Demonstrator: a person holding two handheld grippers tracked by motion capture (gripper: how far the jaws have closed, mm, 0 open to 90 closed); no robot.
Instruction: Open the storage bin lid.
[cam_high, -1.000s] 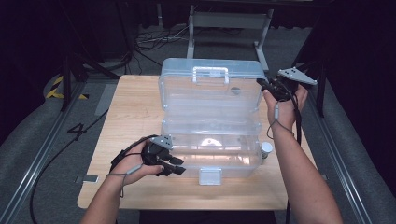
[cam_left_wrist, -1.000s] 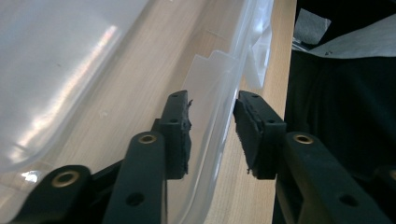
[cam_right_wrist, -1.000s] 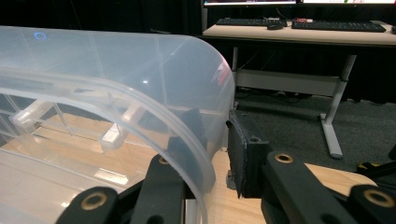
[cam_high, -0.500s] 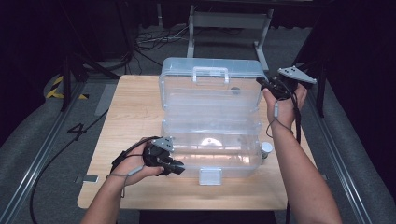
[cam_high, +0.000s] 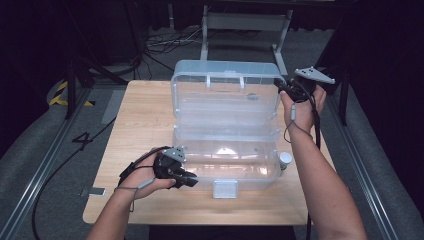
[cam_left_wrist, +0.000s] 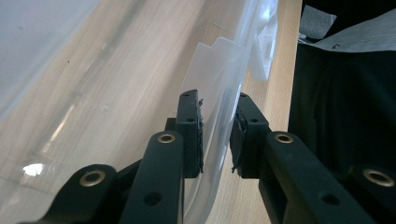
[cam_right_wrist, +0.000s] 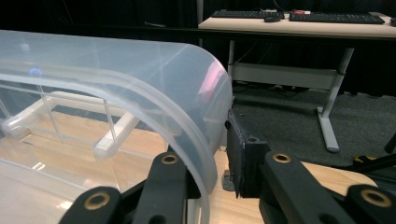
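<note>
two tools work on one clear plastic storage box (cam_high: 225, 150) that stands open in the middle of the wooden tabletop (cam_high: 140, 115), its lid (cam_high: 225, 85) tipped up and back at the far side. the left tool (cam_high: 186, 181), held in the person's left hand (cam_high: 145, 180), sits at the near left corner of the box's base. in the left gripper view its jaws have just been closing and now straddle the thin clear wall (cam_left_wrist: 217, 130) of the box; the left pad lies against the plastic, while the right pad looks a hair off it, so a firm pinch cannot be told for sure. the right tool (cam_high: 281, 86), in the right hand (cam_high: 300, 105), is up at the far right corner of the raised lid. in the right gripper view the curved lid rim (cam_right_wrist: 196, 140) runs down between its jaws, which stand narrow around it and appear to clamp it. a white latch (cam_high: 225, 189) hangs at the front middle of the base, and a small white-capped bottle (cam_high: 285, 160) stands just beside the box's right end.
</note>
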